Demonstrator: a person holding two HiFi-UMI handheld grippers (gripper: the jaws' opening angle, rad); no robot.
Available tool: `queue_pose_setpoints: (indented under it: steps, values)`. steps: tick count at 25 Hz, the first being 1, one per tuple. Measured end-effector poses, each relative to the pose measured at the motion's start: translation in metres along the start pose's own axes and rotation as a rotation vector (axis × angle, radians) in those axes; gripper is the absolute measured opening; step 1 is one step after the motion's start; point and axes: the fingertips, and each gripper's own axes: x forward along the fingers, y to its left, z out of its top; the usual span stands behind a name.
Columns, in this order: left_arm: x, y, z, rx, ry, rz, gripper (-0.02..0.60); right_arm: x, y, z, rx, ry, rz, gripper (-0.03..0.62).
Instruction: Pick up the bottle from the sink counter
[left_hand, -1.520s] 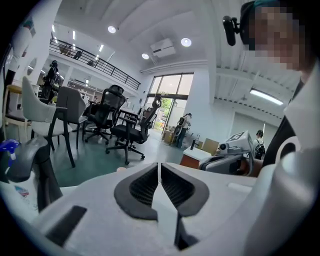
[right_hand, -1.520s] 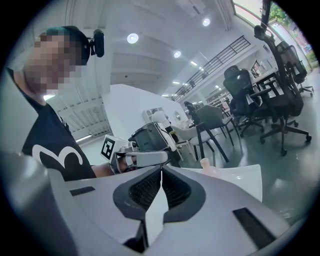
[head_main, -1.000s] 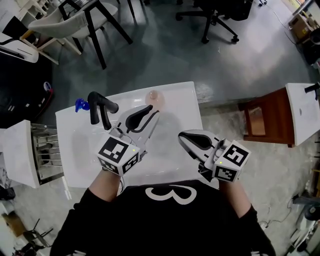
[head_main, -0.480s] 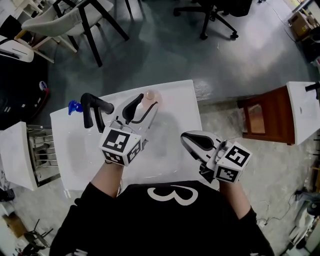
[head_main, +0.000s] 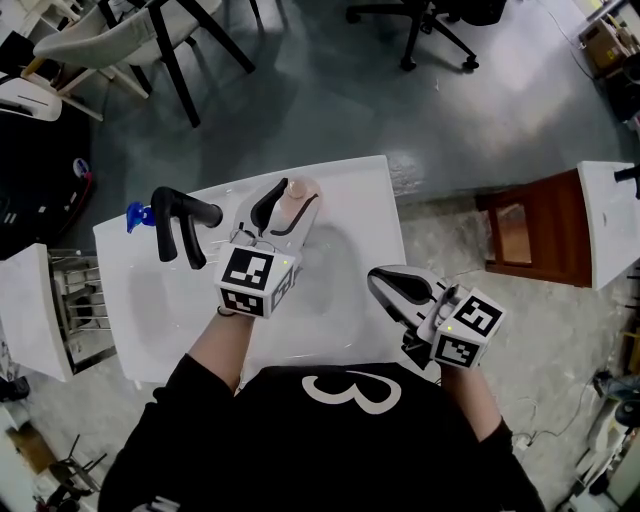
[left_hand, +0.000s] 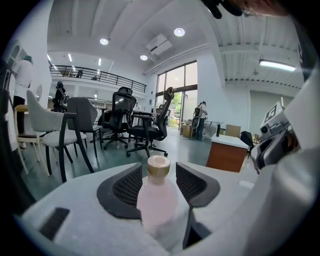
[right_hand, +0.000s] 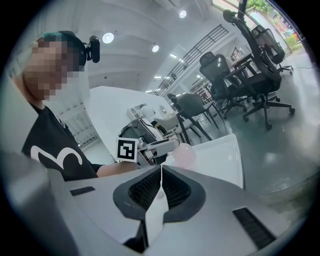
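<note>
Standing upright at the far edge of the tabletop (head_main: 368, 205), the pink bottle (head_main: 299, 187) (left_hand: 157, 199) sits between the left gripper (head_main: 292, 202) (left_hand: 159, 181) jaws, which have just been opening and flank it without pressing. Near the tabletop's near right corner, the right gripper (head_main: 392, 285) (right_hand: 161, 187) keeps its jaws clenched on nothing.

A white sink counter (head_main: 375, 200) fills the middle, with a black curved faucet (head_main: 178, 218) and a small blue object (head_main: 134, 213) at its left end. The left gripper (head_main: 290, 208) reaches to the counter's far edge, its jaws just opened wide, one on each side of a pale pink plastic bottle (head_main: 299, 188). Whether they touch it is unclear. The right gripper (head_main: 379, 278) hovers near the counter's right corner, jaws together. A brown wooden cabinet (head_main: 530, 235) stands on the right.
</note>
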Motion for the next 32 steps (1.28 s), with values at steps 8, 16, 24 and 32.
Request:
queue_pose_setpoints:
  steps: [8, 16, 24, 32]
  values:
    - [0.013, 0.004, -0.009, 0.045, 0.031, 0.016, 0.207, -0.001, -0.006, 0.0, 0.022, -0.013, -0.006, 0.015]
    - [0.016, 0.002, -0.006, 0.063, 0.007, 0.017, 0.164, -0.002, -0.008, -0.007, 0.036, -0.01, -0.017, 0.015]
    - [0.016, 0.002, -0.003, 0.079, -0.002, 0.02, 0.14, -0.002, -0.008, -0.009, 0.036, 0.001, -0.02, 0.015]
    - [0.016, 0.003, -0.003, 0.054, 0.005, 0.029, 0.14, -0.001, -0.009, -0.012, 0.036, 0.019, -0.019, 0.015]
